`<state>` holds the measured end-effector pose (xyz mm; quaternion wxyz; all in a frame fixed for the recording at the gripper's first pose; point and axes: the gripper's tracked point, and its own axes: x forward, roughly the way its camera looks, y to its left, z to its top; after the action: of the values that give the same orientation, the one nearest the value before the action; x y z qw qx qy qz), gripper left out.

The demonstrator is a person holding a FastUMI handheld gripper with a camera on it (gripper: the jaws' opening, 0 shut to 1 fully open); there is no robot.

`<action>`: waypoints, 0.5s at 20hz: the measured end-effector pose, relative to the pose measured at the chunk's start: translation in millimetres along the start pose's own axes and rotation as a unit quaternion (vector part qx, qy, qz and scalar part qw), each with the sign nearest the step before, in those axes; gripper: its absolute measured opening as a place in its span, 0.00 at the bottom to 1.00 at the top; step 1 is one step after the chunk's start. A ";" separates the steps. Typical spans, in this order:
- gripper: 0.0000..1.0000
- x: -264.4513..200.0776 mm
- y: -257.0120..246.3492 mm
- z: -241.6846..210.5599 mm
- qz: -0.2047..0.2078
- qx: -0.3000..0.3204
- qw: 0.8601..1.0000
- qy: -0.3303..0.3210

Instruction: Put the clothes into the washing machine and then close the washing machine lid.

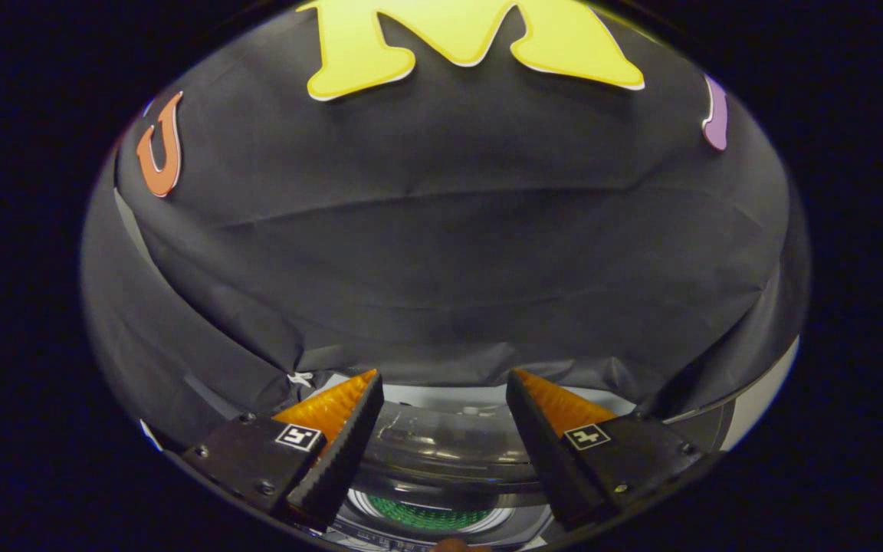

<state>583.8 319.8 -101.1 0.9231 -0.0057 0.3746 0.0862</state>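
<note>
My gripper (444,377) is open, with nothing between its fingers. Below and between the fingers lies the top of the washing machine (441,448), with a clear curved lid (441,445) reflecting light. Under the lid, something green (426,514) shows through a round opening; I cannot tell whether it is cloth. The fingers hover above the machine and point toward the booth's black cloth wall (441,253) beyond it. I cannot tell from this angle whether the lid is fully down.
The black cloth wall hangs close behind the machine and drapes down to its back edge. A pale surface (759,395) shows to the right of the right finger. A small rounded tan shape (453,545) sits at the machine's near edge.
</note>
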 end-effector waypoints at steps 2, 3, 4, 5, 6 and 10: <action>1.00 -1.9 2.4 -1.7 0.008 -0.003 1.000 -0.004; 1.00 -3.5 3.7 -5.2 0.014 -0.006 1.000 -0.002; 1.00 -5.5 5.3 -10.4 0.019 -0.007 1.000 -0.002; 1.00 -8.1 6.4 -12.0 0.023 -0.006 1.000 0.000; 1.00 -6.9 7.1 -15.9 0.024 -0.008 1.000 0.002; 1.00 -16.8 9.5 -26.2 0.026 -0.011 1.000 -0.010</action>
<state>552.3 324.6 -107.8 0.9241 -0.0053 0.3647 0.1140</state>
